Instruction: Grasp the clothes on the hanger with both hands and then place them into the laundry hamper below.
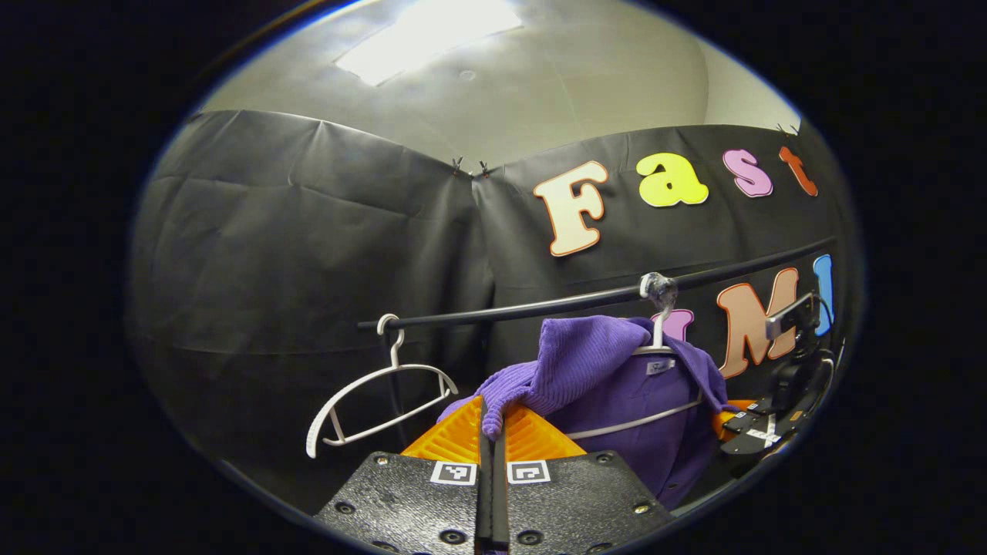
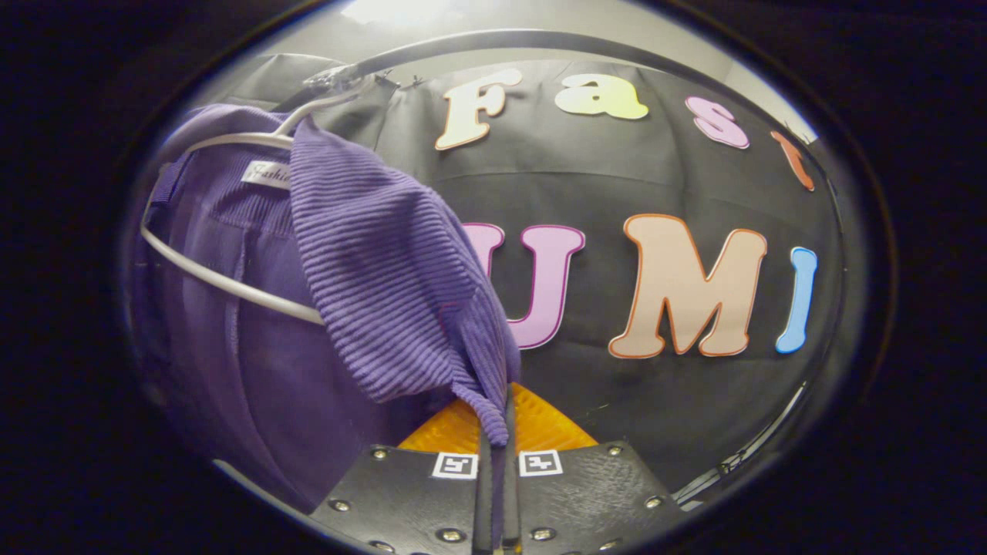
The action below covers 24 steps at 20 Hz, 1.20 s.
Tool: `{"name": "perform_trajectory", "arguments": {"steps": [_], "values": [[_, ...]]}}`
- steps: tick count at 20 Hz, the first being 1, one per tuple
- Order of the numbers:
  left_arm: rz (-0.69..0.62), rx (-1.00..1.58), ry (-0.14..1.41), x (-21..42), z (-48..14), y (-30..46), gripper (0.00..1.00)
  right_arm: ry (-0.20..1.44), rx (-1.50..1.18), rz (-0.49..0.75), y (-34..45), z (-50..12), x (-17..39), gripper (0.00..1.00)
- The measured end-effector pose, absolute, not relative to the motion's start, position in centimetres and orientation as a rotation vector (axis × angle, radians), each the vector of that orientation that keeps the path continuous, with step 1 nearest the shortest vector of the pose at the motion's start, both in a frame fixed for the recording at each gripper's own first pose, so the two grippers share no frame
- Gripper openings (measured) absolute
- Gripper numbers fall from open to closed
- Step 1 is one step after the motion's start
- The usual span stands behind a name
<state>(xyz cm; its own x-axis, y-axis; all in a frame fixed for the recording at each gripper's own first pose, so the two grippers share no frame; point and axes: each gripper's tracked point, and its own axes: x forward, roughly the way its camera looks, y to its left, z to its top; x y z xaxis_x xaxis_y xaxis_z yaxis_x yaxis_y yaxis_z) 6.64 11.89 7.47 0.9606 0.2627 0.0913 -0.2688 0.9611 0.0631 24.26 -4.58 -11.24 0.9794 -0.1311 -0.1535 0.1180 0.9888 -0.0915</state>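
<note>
A purple ribbed knit garment [image 1: 601, 370] hangs on a white hanger [image 1: 655, 335] from the black rail [image 1: 540, 306]. My left gripper [image 1: 492, 432] is shut on a pulled-out fold of its left shoulder. In the right gripper view the same purple garment [image 2: 370, 293] drapes off its white hanger [image 2: 224, 285], and my right gripper [image 2: 497, 432] is shut on the lower tip of the right shoulder fold. The right gripper [image 1: 759, 428] also appears at the far right of the left gripper view, beside the garment.
An empty white hanger [image 1: 370, 405] hangs on the rail to the left of the garment. The black cloth wall stands close behind the rail. A ceiling light glows overhead.
</note>
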Motion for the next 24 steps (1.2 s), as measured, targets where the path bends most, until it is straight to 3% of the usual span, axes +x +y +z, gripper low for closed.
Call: {"name": "perform_trajectory", "arguments": {"steps": [11, 12, 13, 24], "values": [[0.255, 0.061, -0.116, 7.4, 9.9, 13.7, 0.02, 0.059, -0.097, -0.184, -8.4, -7.2, 26.4, 0.05], [0.256, 0.072, -0.12, 7.5, 10.0, 13.9, 0.02, 0.046, -0.105, -0.19, -8.7, -6.7, 26.5, 0.02], [0.256, 0.082, -0.126, 7.5, 10.3, 14.0, 0.02, 0.03, -0.111, -0.194, -8.9, -6.2, 26.6, 0.05], [0.214, 0.063, -0.118, 9.6, 10.5, 15.7, 0.0, -0.053, -0.071, -0.183, -9.6, -3.7, 30.4, 0.05]]}}
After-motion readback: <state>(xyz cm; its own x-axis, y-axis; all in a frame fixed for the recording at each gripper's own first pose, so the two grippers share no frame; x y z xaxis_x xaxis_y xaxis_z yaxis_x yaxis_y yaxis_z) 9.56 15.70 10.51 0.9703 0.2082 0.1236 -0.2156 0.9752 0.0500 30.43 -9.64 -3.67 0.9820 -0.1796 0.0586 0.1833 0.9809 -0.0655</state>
